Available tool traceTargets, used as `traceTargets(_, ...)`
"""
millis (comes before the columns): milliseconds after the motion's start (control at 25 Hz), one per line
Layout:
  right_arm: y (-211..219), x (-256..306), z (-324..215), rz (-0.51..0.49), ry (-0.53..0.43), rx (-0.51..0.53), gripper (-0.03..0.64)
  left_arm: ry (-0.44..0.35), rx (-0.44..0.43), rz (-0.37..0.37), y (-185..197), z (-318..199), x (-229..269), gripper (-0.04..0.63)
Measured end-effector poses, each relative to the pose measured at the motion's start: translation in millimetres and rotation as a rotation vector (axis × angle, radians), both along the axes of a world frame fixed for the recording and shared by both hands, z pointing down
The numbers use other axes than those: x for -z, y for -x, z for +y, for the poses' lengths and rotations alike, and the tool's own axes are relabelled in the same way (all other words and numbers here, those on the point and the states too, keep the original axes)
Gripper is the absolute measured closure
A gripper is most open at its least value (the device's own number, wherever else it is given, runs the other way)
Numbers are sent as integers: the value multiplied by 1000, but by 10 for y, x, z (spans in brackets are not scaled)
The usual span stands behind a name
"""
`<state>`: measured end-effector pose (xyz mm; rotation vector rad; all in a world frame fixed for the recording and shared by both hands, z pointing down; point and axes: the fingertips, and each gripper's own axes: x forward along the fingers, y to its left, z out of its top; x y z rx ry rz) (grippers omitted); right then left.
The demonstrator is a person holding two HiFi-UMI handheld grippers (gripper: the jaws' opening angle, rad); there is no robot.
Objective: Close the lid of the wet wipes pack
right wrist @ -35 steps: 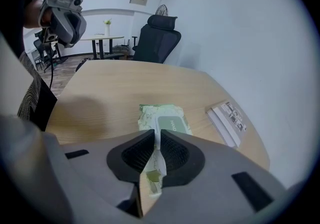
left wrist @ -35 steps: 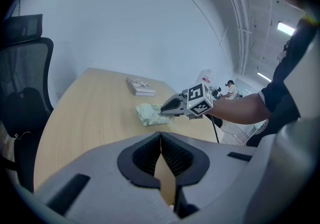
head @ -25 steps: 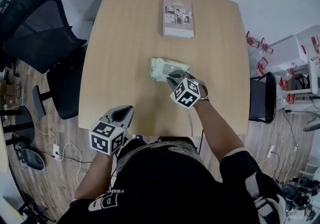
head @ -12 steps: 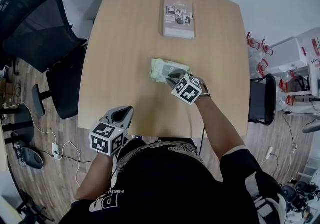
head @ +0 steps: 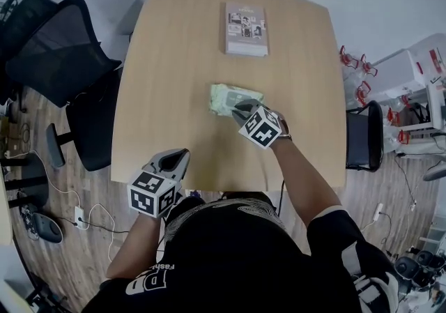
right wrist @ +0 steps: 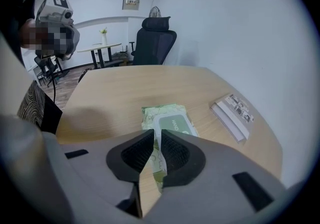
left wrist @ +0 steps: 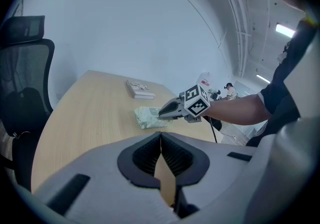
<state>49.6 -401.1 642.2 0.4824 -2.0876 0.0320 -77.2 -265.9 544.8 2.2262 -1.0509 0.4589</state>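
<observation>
With jaws just eased slightly apart on nothing, the right gripper (head: 242, 108) hovered over the mid-frame wet wipes pack (head: 224, 97); pressing its lid (right wrist: 175, 123) flat probably came next.

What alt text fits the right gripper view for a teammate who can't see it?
The jaws of the right hand-held gripper, which have just been opening, stand slightly apart, pinching nothing, over the near end of a green wet wipes pack whose lid looks flat. The pack is on a wooden table, a booklet to its right.
</observation>
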Motion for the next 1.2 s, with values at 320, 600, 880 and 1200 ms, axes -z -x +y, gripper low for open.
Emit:
traceTargets(320,81,506,224,-126,-75,-101,604,-49,-74,11,-29,110,154,577)
traceTargets(600,151,1019,632,-279,-126,-217,612,-116,-122,20,-3,252,360,577)
traceTargets(880,143,1447,1170,-528,-102,-448,612,-190,-181,51,-11,463,601,577)
traceTargets(1200,105,1689,1806,-748,-41,-592,612,-227,-231,73,-57,799,746,577)
